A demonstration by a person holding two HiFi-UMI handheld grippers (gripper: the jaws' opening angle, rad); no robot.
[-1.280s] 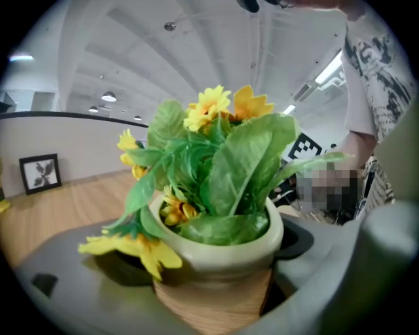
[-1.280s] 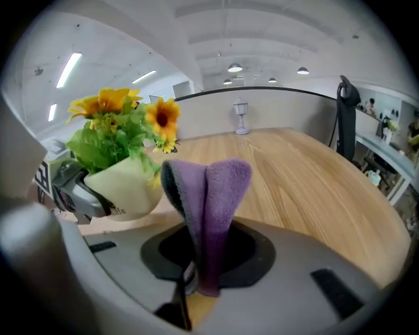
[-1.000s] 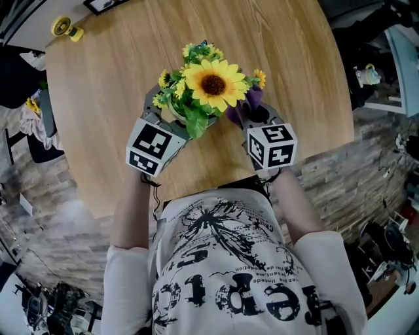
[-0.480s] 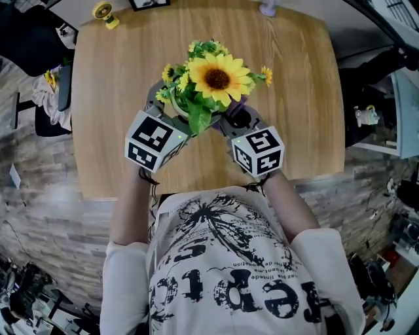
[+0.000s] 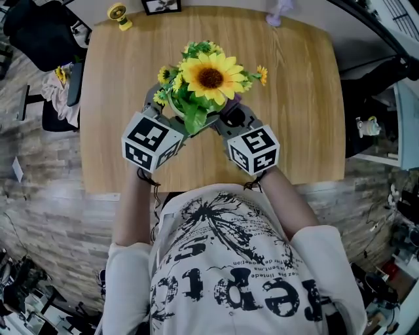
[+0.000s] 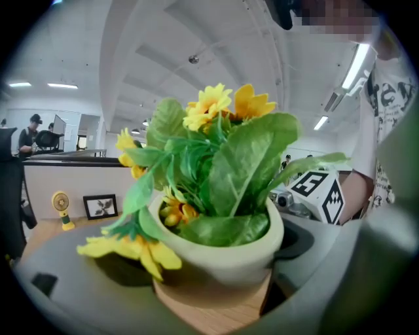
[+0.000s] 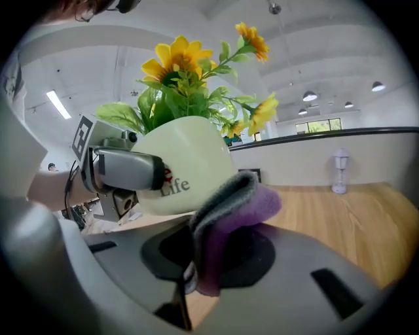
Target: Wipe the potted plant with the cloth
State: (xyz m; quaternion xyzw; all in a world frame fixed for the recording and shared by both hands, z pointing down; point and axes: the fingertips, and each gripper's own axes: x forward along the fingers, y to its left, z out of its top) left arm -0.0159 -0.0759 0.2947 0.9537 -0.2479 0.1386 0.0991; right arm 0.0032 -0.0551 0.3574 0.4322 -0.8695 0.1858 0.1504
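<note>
A potted plant with a big sunflower stands on the wooden table. Its pale pot sits between the jaws of my left gripper, which is shut on it from the left. In the right gripper view the pot bears the print "Life", and the left gripper's finger lies against its side. My right gripper is shut on a folded purple and grey cloth, whose top edge touches the pot's lower right side. In the head view leaves hide most of the pot.
A yellow toy fan, a small picture frame and a pale purple object stand along the table's far edge. A dark chair is off the table's left side. The person stands at the table's near edge.
My right gripper has moved left, closer to the pot, with the cloth in it. The left gripper has kept its hold on the pot. The head camera has shifted.
</note>
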